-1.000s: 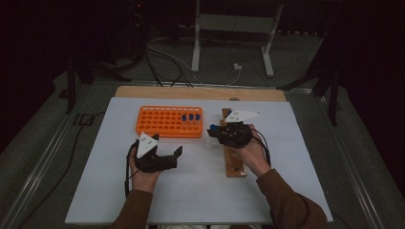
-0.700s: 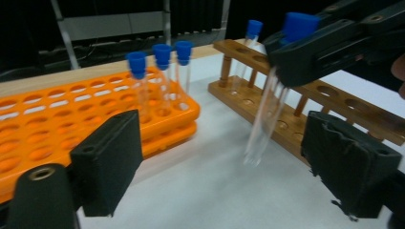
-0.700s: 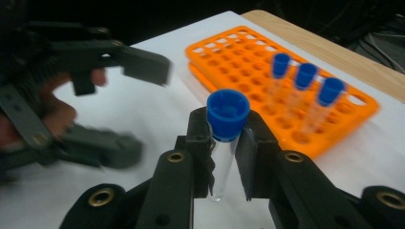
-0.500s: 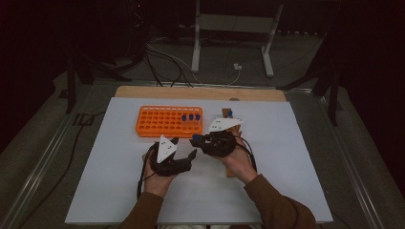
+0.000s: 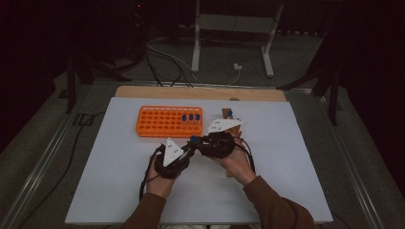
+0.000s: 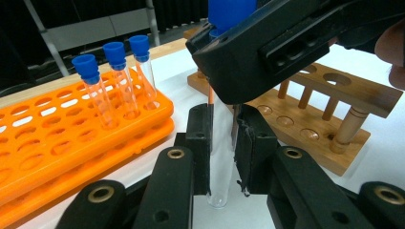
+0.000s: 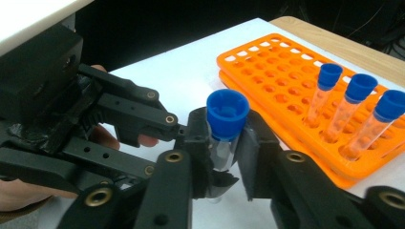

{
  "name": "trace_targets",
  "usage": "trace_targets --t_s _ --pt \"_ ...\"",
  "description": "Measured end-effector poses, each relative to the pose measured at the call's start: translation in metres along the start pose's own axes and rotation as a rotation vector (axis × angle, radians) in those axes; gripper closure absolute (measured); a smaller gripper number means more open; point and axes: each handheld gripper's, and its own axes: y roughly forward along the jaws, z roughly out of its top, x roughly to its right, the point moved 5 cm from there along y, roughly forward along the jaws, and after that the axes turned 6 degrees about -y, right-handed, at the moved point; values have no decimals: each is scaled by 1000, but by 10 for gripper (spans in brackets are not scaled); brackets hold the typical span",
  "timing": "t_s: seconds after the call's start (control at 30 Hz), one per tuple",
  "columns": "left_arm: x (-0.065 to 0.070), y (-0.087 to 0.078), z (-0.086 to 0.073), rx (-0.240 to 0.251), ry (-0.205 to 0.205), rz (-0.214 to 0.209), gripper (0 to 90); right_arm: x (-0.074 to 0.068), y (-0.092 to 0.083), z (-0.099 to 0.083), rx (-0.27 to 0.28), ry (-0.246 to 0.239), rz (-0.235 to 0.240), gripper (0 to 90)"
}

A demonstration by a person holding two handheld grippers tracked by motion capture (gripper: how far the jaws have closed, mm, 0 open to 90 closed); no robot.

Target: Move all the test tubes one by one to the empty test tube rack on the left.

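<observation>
Your left gripper [image 5: 187, 151] has just been closing, and now its jaws pinch the clear glass of the test tube [image 6: 220, 157], low down on it. Your right gripper [image 5: 197, 141] grips the same tube just under its blue cap [image 7: 227, 113]. So both grippers hold one tube, in the air over the white table [image 5: 114, 181], near the orange rack [image 5: 160, 122] and just left of the wooden rack [image 6: 329, 124].

This looks like a hand-over, or a cap pull. Keep the left grip snug on the glass, but do not squeeze harder, or it may crack. Hold the tube straight up. Let only one gripper move at a time. If you pass it on, let the right jaws go only when the left grip feels firm.

A second ago your left gripper was wide open and sat by itself, well left of the right one. The right gripper was over the wooden rack. Now both have come together in the middle. Three capped tubes [image 6: 117, 81] stand in the orange rack, same as before.
</observation>
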Motion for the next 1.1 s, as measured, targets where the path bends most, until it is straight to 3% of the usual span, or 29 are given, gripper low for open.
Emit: trace_targets --t_s 0.3,0.5,0.87,1.1 --pt "-7 -1 -1 4 -40 21 783 11 -15 3 74 29 -15 389" --pt "-8 -1 -2 6 -50 25 783 21 -26 3 90 42 -88 156" --pt "-14 -7 1 19 -68 35 783 45 -52 -12 107 104 -168 32" --pt "-22 -16 10 48 -74 57 783 54 -69 -23 100 98 -215 20"
